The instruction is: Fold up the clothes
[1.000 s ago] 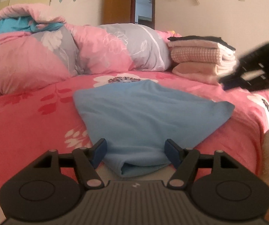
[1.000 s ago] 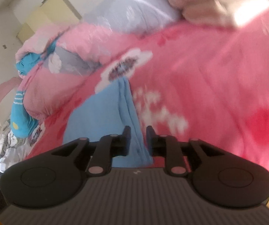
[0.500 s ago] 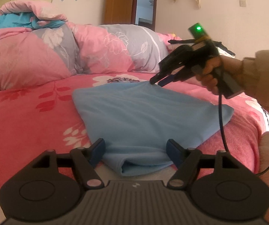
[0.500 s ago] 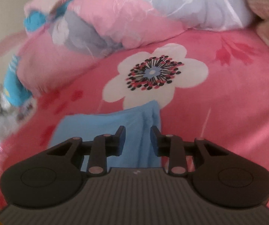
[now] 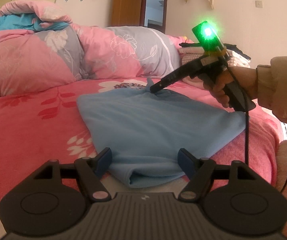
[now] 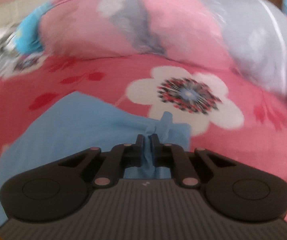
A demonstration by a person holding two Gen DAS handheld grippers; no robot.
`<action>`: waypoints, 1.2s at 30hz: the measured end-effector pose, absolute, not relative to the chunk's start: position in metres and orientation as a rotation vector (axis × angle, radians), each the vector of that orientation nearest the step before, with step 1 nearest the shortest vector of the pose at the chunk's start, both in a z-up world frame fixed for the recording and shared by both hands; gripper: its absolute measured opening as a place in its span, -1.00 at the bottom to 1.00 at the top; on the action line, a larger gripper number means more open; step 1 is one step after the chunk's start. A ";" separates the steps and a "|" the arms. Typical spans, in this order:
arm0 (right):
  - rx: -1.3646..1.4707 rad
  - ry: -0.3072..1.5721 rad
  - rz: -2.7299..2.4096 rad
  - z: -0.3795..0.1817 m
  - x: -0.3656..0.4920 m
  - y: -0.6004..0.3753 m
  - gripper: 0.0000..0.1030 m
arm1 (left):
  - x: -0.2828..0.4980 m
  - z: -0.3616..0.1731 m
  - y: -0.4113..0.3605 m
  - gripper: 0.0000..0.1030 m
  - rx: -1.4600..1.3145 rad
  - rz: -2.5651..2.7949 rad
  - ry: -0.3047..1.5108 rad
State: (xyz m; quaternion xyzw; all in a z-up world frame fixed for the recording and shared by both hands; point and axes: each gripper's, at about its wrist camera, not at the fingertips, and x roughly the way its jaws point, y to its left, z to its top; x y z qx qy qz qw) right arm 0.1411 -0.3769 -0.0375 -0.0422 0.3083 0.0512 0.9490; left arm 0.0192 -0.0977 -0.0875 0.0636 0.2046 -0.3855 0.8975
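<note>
**Right gripper just pinched the far edge of the blue garment**

Since the earlier frames: right gripper (image 5: 153,89) swung in from the right side of the bed to the far edge of the blue garment (image 5: 153,124), and its jaws have just been closing, w/ a bunch of blue cloth now caught between them. Left gripper (image 5: 144,158) hasn't budged, jaws same width.

Left wrist view: left fingers stand wide, straddling the near end of the garment, pads not pressing on it afaict. Garment lies flat-ish on the pink floral bedspread (image 5: 33,120), already doubled over, w/ a rolled fold edge at the near end right btwn the fingers. At the far edge the cloth is tented up into a little peak where the right gripper's tip bites it. Person's hand (image 5: 221,86) wraps the handle, beige sleeve behind. Stack of folded clothes (image 5: 193,58) sits beyond, by the quilt (image 5: 63,60).

Right wrist view: blurry, but the fingers are narrow and clamped on a scrunched tuft of blue fabric (image 6: 159,128), some poking out past the tips. Big white flower print just past it.

Step in hand imo: grabbing the far edge for the next fold. Next move prob needs lifting that edge and carrying it toward the near end w/o dragging the lower layer along; left gripper may need to close on the near end to anchor it. Fabric looks soft and fleecy, so it'll likely slump.
</note>
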 end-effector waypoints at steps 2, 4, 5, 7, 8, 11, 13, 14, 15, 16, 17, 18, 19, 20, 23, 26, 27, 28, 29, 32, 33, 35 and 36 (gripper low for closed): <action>-0.188 0.617 0.117 -0.037 0.137 -0.363 -0.87 | 0.019 -0.088 -0.098 0.44 0.131 -0.798 0.424; -0.239 0.619 0.116 -0.038 0.137 -0.358 -0.87 | 0.018 -0.088 -0.098 0.44 0.131 -0.798 0.423; -0.245 0.620 0.113 -0.038 0.137 -0.358 -0.87 | 0.018 -0.088 -0.097 0.44 0.131 -0.799 0.423; -0.258 0.623 0.109 -0.038 0.139 -0.357 -0.86 | 0.019 -0.088 -0.097 0.44 0.130 -0.799 0.423; -0.250 0.623 0.100 -0.038 0.140 -0.360 -0.86 | 0.019 -0.088 -0.097 0.44 0.130 -0.799 0.424; -0.201 0.623 0.073 -0.038 0.144 -0.371 -0.85 | 0.018 -0.087 -0.097 0.44 0.129 -0.800 0.423; -0.148 0.629 0.056 -0.040 0.146 -0.380 -0.85 | 0.017 -0.087 -0.097 0.44 0.129 -0.800 0.423; -0.118 0.633 0.047 -0.041 0.148 -0.386 -0.85 | 0.018 -0.087 -0.097 0.44 0.128 -0.800 0.423; -0.087 0.637 0.040 -0.043 0.148 -0.391 -0.84 | 0.018 -0.087 -0.097 0.44 0.128 -0.800 0.423; -0.056 0.641 0.033 -0.044 0.148 -0.396 -0.84 | 0.018 -0.087 -0.097 0.44 0.128 -0.800 0.423; -0.026 0.641 0.028 -0.045 0.148 -0.400 -0.82 | 0.018 -0.087 -0.097 0.44 0.128 -0.800 0.423; 0.004 0.642 0.022 -0.046 0.147 -0.405 -0.81 | 0.018 -0.087 -0.097 0.44 0.128 -0.800 0.423; 0.024 0.643 0.020 -0.047 0.146 -0.407 -0.74 | 0.018 -0.087 -0.097 0.44 0.128 -0.800 0.423; 0.046 0.646 0.017 -0.048 0.146 -0.410 -0.69 | 0.018 -0.087 -0.097 0.44 0.129 -0.800 0.423; 0.100 0.657 0.015 -0.051 0.147 -0.416 -0.62 | 0.018 -0.087 -0.097 0.44 0.129 -0.801 0.423; 0.165 0.669 0.020 -0.052 0.150 -0.424 -0.59 | 0.018 -0.087 -0.097 0.44 0.129 -0.801 0.423; 0.181 0.668 0.023 -0.053 0.151 -0.426 -0.59 | 0.018 -0.087 -0.097 0.44 0.129 -0.802 0.423; 0.183 0.668 0.028 -0.054 0.152 -0.426 -0.59 | 0.018 -0.087 -0.097 0.44 0.129 -0.802 0.423; 0.184 0.668 0.033 -0.054 0.153 -0.426 -0.59 | 0.018 -0.087 -0.097 0.44 0.128 -0.802 0.423; 0.174 0.666 0.045 -0.055 0.155 -0.426 -0.69 | 0.018 -0.087 -0.097 0.44 0.127 -0.802 0.422; 0.169 0.661 0.053 -0.055 0.155 -0.425 -0.75 | 0.018 -0.087 -0.096 0.44 0.125 -0.802 0.422; 0.142 0.651 0.055 -0.054 0.155 -0.421 -0.88 | 0.018 -0.086 -0.096 0.44 0.117 -0.803 0.421; 0.126 0.645 0.052 -0.053 0.155 -0.418 -0.89 | 0.018 -0.086 -0.095 0.44 0.111 -0.803 0.421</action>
